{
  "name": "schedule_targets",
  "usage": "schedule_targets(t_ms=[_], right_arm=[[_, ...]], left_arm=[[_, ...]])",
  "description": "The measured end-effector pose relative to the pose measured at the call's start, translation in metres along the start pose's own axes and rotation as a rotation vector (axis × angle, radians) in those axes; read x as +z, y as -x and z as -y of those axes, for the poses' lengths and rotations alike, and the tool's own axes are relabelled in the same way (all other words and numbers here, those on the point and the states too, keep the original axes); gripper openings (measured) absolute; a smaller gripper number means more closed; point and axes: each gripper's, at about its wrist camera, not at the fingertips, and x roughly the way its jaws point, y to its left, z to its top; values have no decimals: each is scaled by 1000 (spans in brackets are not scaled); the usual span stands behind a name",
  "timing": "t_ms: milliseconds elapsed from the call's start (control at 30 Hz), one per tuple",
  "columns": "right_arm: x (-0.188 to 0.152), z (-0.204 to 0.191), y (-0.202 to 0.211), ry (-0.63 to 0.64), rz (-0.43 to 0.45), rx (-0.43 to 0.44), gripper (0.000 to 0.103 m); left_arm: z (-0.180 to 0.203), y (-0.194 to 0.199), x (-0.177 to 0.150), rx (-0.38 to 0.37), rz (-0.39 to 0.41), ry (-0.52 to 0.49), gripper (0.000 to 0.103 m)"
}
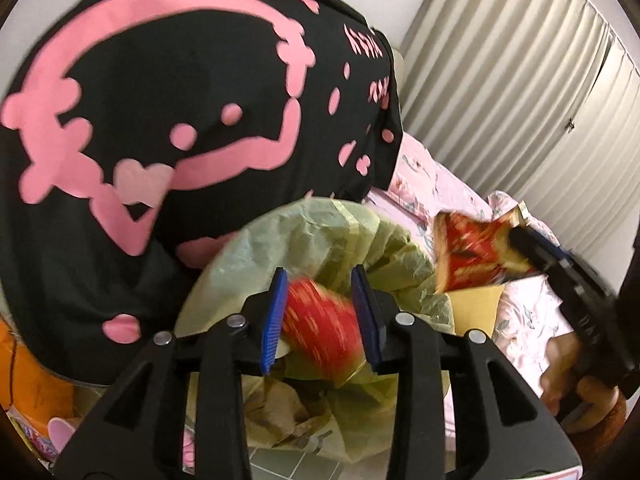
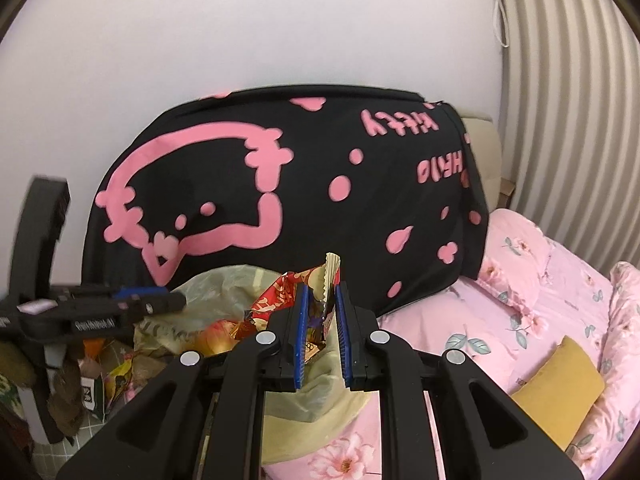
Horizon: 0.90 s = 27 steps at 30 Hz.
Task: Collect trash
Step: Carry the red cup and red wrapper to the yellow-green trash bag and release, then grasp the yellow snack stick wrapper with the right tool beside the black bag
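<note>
A pale green trash bag [image 1: 320,240] hangs open in front of me, over the edge of the bed; it also shows in the right wrist view [image 2: 224,284]. My left gripper [image 1: 320,312] is over the bag's mouth, and a blurred red wrapper [image 1: 320,328] sits between its blue pads [image 1: 274,320]; I cannot tell if the pads touch it. My right gripper [image 2: 322,332] is shut on a red and gold snack wrapper [image 2: 316,292] and holds it just right of the bag. In the left view that wrapper [image 1: 472,248] hangs from the right gripper [image 1: 524,248].
A black pillow with pink print [image 2: 280,184] leans on the wall behind the bag. A pink floral bedspread [image 2: 540,300] with a yellow pad [image 2: 560,380] lies to the right. Paper scraps and packets [image 2: 104,372] lie on the left. Curtains [image 1: 520,80] hang at the right.
</note>
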Motion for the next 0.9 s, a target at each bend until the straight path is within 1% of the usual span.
schedule_targets(t_ms=[200, 300, 367, 467, 567, 633, 667, 700, 733, 767, 867, 900], right_arm=[[-7, -29, -16, 44, -34, 57, 14], [-14, -37, -29, 66, -61, 56, 14], [-18, -38, -40, 54, -88, 65, 14], [-22, -41, -53, 44, -131, 66, 14], [-29, -52, -67, 92, -188, 68, 15], [-34, -57, -72, 116, -206, 80, 15], [-36, -61, -75, 134, -217, 91, 19], [-38, -65, -77, 156, -225, 83, 25], [-39, -68, -78, 171, -225, 71, 38], [-40, -71, -78, 187, -220, 68, 41], [-39, -78, -75, 195, -202, 68, 42], [-37, -80, -73, 185, -193, 74, 42]], left_arm=[[-11, 27, -6, 38, 65, 17, 35], [-18, 36, -13, 71, 80, 22, 35], [-23, 41, -19, 106, 79, 14, 35], [-33, 51, -26, 132, 100, 16, 36], [-49, 65, -34, 138, 129, 69, 41], [-59, 73, -40, 150, 142, 96, 41], [-64, 77, -43, 161, 149, 103, 41], [-70, 83, -47, 176, 159, 112, 41], [-74, 87, -50, 185, 166, 120, 42], [-79, 92, -53, 197, 176, 131, 42], [-98, 108, -65, 244, 201, 160, 42], [-106, 114, -71, 273, 209, 172, 42]])
